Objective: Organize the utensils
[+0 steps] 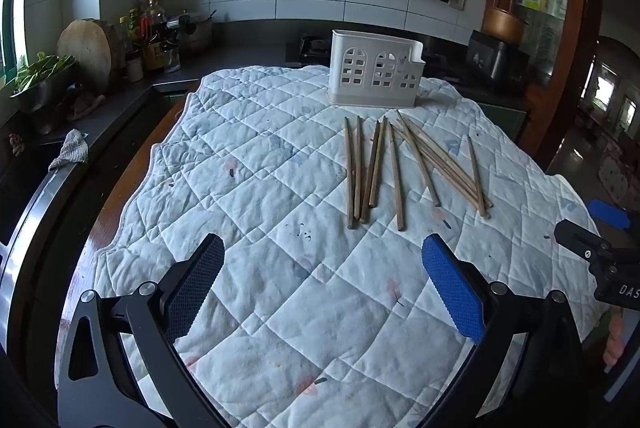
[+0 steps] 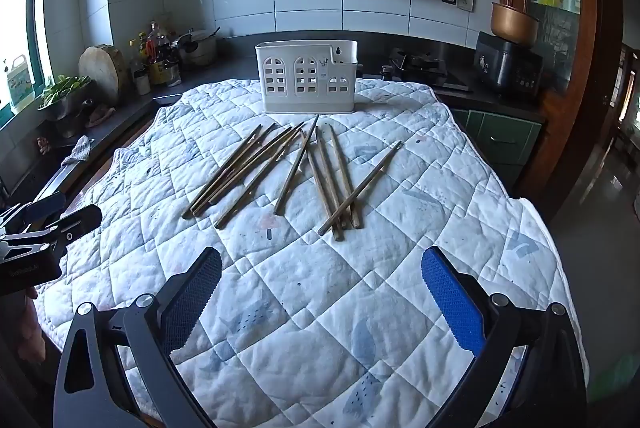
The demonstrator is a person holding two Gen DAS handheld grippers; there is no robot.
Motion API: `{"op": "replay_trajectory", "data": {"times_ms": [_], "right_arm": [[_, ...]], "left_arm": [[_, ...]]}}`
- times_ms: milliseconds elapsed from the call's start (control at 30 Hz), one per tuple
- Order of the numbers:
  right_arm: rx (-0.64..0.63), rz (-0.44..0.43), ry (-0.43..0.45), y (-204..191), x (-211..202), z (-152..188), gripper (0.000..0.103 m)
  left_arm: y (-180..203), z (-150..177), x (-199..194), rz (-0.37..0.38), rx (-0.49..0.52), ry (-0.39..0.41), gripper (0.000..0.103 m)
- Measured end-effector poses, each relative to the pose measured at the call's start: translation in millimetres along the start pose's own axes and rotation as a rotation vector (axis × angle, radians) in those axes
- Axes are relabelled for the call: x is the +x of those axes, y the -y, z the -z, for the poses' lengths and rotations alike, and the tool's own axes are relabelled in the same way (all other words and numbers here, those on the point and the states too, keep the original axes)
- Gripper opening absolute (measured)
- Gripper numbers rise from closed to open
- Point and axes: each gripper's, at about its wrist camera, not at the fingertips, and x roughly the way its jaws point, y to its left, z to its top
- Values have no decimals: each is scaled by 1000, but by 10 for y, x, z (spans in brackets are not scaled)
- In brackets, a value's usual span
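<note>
Several wooden chopsticks (image 1: 396, 167) lie loose on a white quilted cloth (image 1: 256, 195), in front of a white plastic utensil holder (image 1: 374, 73) with window-shaped cut-outs that stands upright at the far side. In the right wrist view the chopsticks (image 2: 288, 171) lie spread in front of the holder (image 2: 306, 77). My left gripper (image 1: 323, 256) is open and empty, above the cloth short of the chopsticks. My right gripper (image 2: 322, 268) is open and empty, also short of them. It shows at the right edge of the left wrist view (image 1: 600, 232).
The cloth (image 2: 400, 288) covers a round table with a wooden rim (image 1: 120, 195). A dark kitchen counter runs behind and to the left, with bottles (image 1: 150, 35), a round chopping board (image 1: 86, 47), a bowl of greens (image 1: 40, 83) and a black cooker (image 2: 508, 67).
</note>
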Motion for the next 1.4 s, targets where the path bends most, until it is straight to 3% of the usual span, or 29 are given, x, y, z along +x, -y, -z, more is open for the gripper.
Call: {"op": "replay_trajectory", "data": {"times_ms": [267, 1400], "right_arm": [[1, 1, 1, -5, -15, -12, 97], [0, -4, 7, -9, -31, -35, 97]], "left_arm": [[56, -1, -1, -30, 1, 0, 98], [-81, -26, -9, -34, -19, 4, 98]]}}
